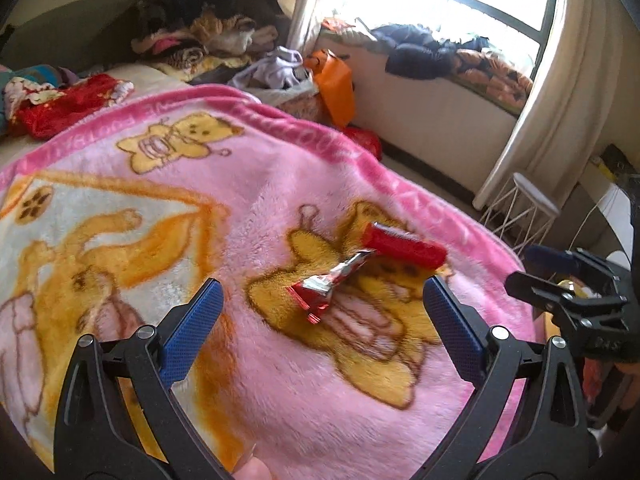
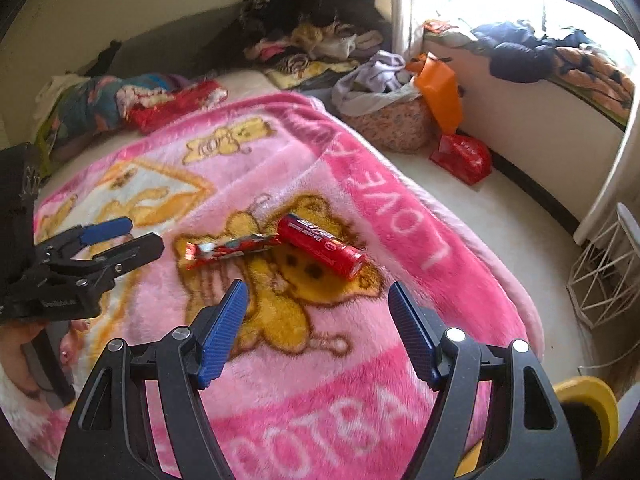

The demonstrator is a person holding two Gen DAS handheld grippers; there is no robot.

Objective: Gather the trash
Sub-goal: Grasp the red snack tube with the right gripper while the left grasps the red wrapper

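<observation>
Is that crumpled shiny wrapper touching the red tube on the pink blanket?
Touching. In the right wrist view, one end of the wrapper runs right up against the red tube, no blanket showing between.

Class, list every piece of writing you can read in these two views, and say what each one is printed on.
"LOVE": pink blanket, on its right border band, letters sideways.
"OOTBA": the blanket's near border band, cut off at both ends.
Red tube: white lettering, too blurred to read.
Red foil wrapper: print too small to read.
Blanket's far border in the left wrist view: lettering too blurred.
</observation>
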